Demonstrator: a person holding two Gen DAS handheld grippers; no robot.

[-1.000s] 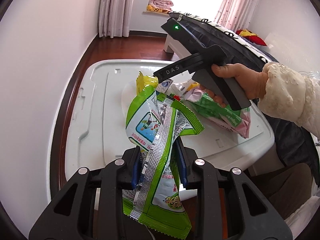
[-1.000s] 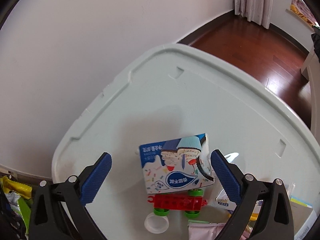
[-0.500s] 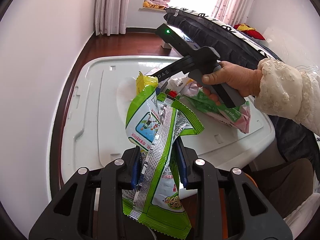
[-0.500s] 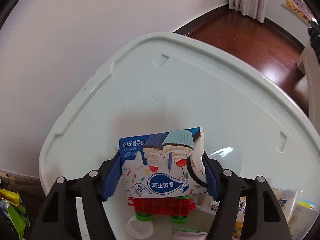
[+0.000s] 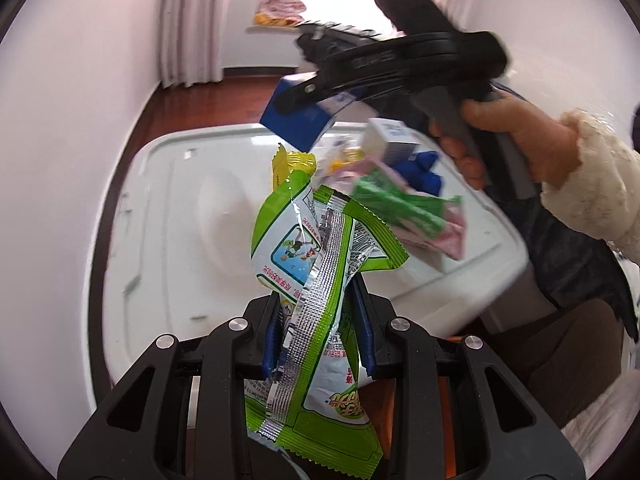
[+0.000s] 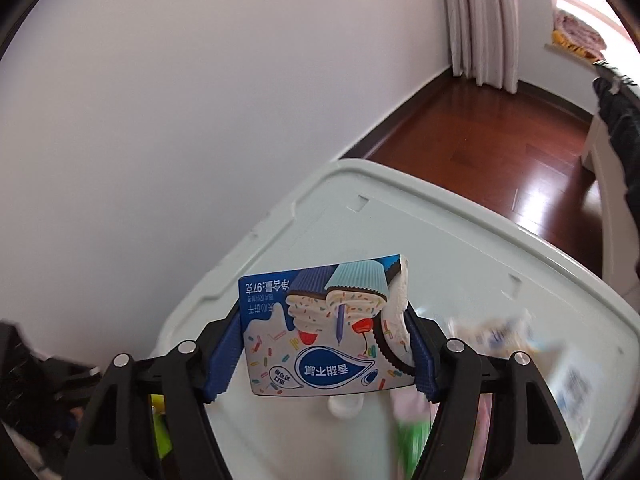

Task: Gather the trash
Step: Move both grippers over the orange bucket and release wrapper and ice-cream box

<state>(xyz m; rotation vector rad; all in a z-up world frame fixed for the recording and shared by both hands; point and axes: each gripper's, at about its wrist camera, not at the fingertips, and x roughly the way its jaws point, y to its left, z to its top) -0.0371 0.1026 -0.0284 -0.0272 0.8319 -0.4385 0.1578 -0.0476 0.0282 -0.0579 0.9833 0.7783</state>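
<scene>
- My right gripper [image 6: 326,354] has just closed its jaws on the blue box [image 6: 320,328]; a blue pad presses each short side and the box hangs clear above the white lid [image 6: 500,264].
- From the left wrist view the box [image 5: 294,118] shows only as a blue corner, the rest hidden behind the right gripper's [image 5: 316,92] black fingers.
- My left gripper [image 5: 318,336] pinches the green wrapper [image 5: 320,280] at its middle; the wrapper's lower end is cut off by the gripper body.
- My right hand [image 5: 508,136] is partly covered by the handle, with a cream sleeve [image 5: 592,188] behind it.
- On the lid's far right lie more scraps, blurred: a pink and green packet [image 5: 404,208], perhaps a small white box [image 5: 394,140], something blue [image 5: 420,168].
- A yellow wrapper [image 5: 292,164] peeks out behind the green one.
</scene>
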